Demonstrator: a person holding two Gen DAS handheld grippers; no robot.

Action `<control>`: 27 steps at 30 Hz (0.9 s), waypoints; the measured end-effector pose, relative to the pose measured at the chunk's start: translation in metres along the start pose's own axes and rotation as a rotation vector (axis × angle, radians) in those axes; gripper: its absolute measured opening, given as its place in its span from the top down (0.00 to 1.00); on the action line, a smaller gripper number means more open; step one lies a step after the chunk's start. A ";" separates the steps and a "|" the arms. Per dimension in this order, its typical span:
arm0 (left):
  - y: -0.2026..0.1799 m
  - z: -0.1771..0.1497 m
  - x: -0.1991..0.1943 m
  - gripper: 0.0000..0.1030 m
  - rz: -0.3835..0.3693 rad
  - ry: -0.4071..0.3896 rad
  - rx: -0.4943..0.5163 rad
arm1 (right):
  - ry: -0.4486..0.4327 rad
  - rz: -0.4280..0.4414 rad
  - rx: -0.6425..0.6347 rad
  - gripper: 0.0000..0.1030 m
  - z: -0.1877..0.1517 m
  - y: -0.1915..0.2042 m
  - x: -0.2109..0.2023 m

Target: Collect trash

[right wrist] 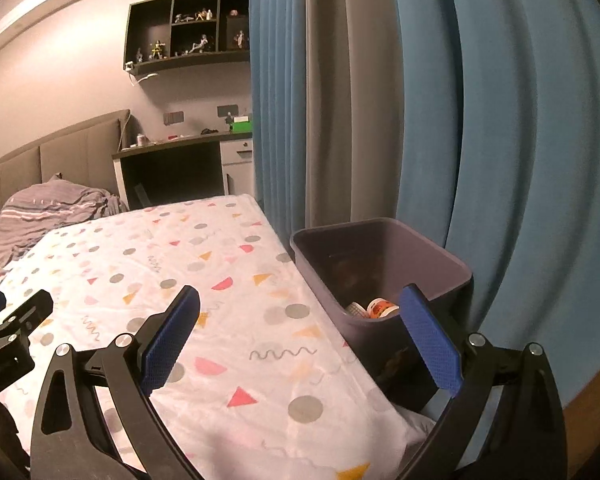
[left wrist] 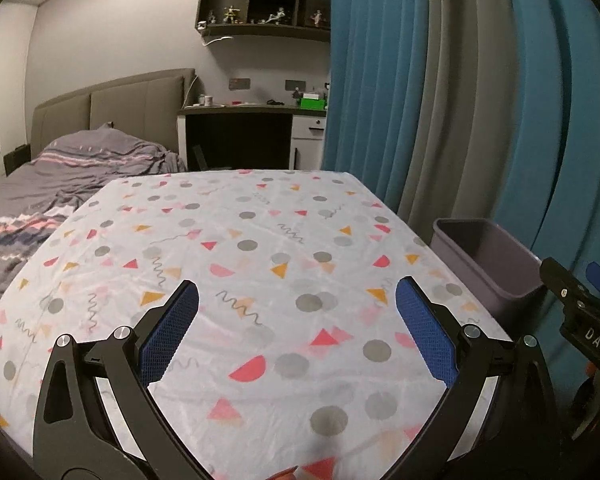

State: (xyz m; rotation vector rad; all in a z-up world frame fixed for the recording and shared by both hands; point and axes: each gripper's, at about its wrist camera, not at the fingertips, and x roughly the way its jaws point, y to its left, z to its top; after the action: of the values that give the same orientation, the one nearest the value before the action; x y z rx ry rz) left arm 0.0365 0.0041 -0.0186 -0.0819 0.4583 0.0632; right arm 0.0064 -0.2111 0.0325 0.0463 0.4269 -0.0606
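Creased patterned tablecloth (left wrist: 260,248), rectangular plastic bin (right wrist: 380,256); each hand-held gripper (left wrist: 297,302) (right wrist: 300,310) gapes, empty.

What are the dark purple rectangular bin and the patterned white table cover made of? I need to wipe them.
Dark purple rectangular bin: likely moulded plastic, smooth matte walls with rounded rim. Patterned white table cover: seemingly thin woven fabric, showing soft creases.

Both wrist cams low, fwd-facing, sharing table (left wrist: 260,240), bin (right wrist: 380,248)
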 end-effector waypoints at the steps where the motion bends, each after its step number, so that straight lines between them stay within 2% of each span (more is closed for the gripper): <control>1: 0.002 -0.001 -0.002 0.05 -0.001 -0.003 -0.002 | -0.004 0.000 -0.001 0.07 0.000 0.002 -0.004; 9: 0.011 -0.004 -0.020 0.05 -0.013 -0.015 -0.005 | -0.028 0.003 -0.001 0.06 -0.003 0.014 -0.024; 27: 0.009 -0.001 -0.031 0.05 -0.019 -0.027 -0.006 | -0.035 0.016 -0.012 0.06 -0.005 0.023 -0.031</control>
State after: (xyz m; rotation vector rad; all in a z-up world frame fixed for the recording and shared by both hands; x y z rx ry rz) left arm 0.0072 0.0117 -0.0063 -0.0909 0.4307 0.0472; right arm -0.0223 -0.1862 0.0411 0.0370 0.3918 -0.0429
